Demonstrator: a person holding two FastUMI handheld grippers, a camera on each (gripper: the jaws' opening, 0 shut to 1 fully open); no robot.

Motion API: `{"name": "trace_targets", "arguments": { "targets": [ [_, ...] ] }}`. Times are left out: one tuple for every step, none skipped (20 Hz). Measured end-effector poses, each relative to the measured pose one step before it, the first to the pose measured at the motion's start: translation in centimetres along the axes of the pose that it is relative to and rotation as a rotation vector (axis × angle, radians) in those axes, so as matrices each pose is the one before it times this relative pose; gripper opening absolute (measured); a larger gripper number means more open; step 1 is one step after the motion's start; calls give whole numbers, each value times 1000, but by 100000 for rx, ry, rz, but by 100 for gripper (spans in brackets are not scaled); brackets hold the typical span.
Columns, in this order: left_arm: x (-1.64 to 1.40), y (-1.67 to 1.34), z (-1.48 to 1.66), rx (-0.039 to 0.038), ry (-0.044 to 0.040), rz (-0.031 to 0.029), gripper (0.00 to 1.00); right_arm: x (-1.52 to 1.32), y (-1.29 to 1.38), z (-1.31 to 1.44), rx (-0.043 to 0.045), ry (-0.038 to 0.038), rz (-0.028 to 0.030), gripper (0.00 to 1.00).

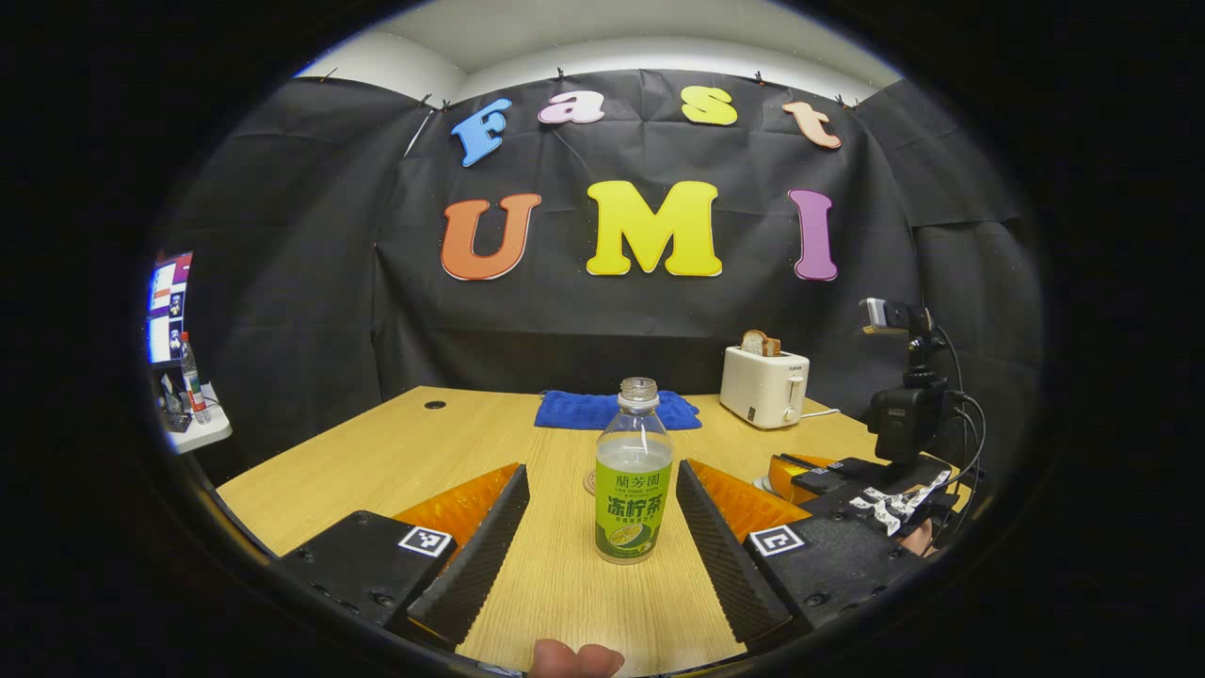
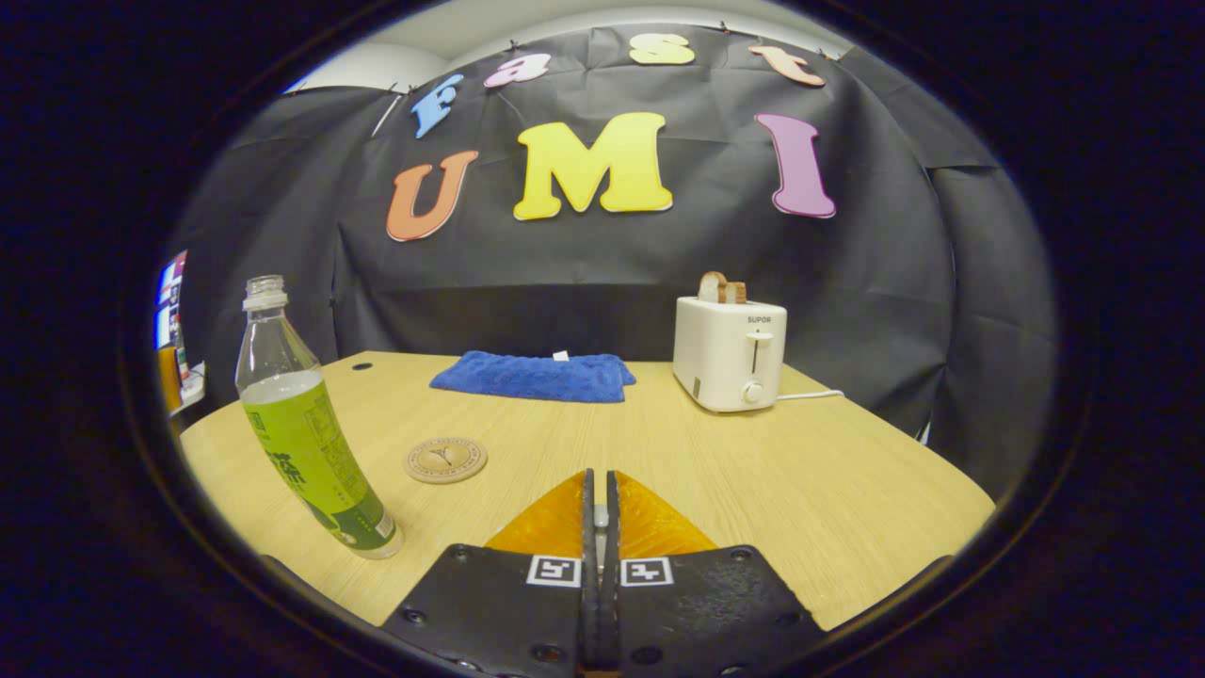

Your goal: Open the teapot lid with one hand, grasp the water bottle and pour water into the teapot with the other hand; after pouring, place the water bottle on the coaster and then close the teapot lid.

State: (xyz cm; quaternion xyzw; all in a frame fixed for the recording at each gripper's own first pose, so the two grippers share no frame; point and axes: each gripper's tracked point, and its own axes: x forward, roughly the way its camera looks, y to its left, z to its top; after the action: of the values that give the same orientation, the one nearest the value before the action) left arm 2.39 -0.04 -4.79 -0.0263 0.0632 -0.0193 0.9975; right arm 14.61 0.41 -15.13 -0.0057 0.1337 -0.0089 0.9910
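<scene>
My left gripper [image 1: 602,527] hangs low over the tabletop [image 1: 395,461] with its jaws spread wide. The water bottle [image 1: 634,471] stands upright straight ahead, framed in the gap between them but touched by neither. Its long axis is vertical, so I judge a level, forward approach would bring the ribbed inner faces onto its sides. It is a clear plastic bottle, uncapped, with a green wrap label around its lower half and pale liquid reaching roughly the shoulder.

In the right gripper view the same bottle stands off to the left, so my left gripper is the nearer one. My right gripper [image 2: 599,527] is clenched, its jaws pressed together on nothing. A round, flat coaster [image 2: 445,460] lies on the smooth, pale wood-grain surface just beyond the bottle. Farther back lie a folded blue towel [image 2: 533,376], soft and nubby, and a boxy cream toaster [image 2: 730,353] with bread in its slots. I cannot pick out the teapot.
</scene>
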Motion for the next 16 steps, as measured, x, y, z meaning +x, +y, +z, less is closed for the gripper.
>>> {"name": "trace_targets", "arguments": {
  "targets": [
    [130,-80,-341,-1023,746,177,98,-140,296,410,1458,-676,1591,1],
    [167,-166,-337,-448,948,544,99,-128,139,349,793,-1135,1050,1],
    [154,-185,-485,-451,1251,-66,99,-186,-14,524,361,-1581,473,0],
    [178,-451,-297,-683,315,-488,99,48,58,307,-6,-1043,633,0],
    [91,-436,-342,-456,496,-1473,99,-18,-45,187,-621,78,510,0],
    [295,-308,-517,-320,504,-1425,99,-146,-137,214,-97,-390,490,0],
    [341,-250,-551,285,1057,-854,99,-324,-198,530,190,-879,262,0],
    [307,-61,-607,431,1038,-480,99,-298,-209,537,270,-1164,88,0],
    [342,-181,-492,435,779,-444,99,-339,-86,444,-33,-803,113,0],
    [302,-58,-194,45,-5,-203,99,-377,-103,243,-258,-776,48,0],
    [342,15,-217,-227,68,-101,99,-380,-162,215,-212,-279,-6,0],
    [509,83,-352,-205,510,176,99,-337,-60,46,-157,4,340,1],
    [484,12,-247,56,381,198,99,-328,-147,205,251,-91,150,1],
    [384,47,-363,420,922,621,99,-414,-80,144,361,-440,231,0],
    [487,69,-435,236,959,535,99,-309,-104,282,32,-428,104,0],
    [558,207,-431,167,1014,486,99,-337,-50,304,-431,-487,-47,0]
  ]
}}
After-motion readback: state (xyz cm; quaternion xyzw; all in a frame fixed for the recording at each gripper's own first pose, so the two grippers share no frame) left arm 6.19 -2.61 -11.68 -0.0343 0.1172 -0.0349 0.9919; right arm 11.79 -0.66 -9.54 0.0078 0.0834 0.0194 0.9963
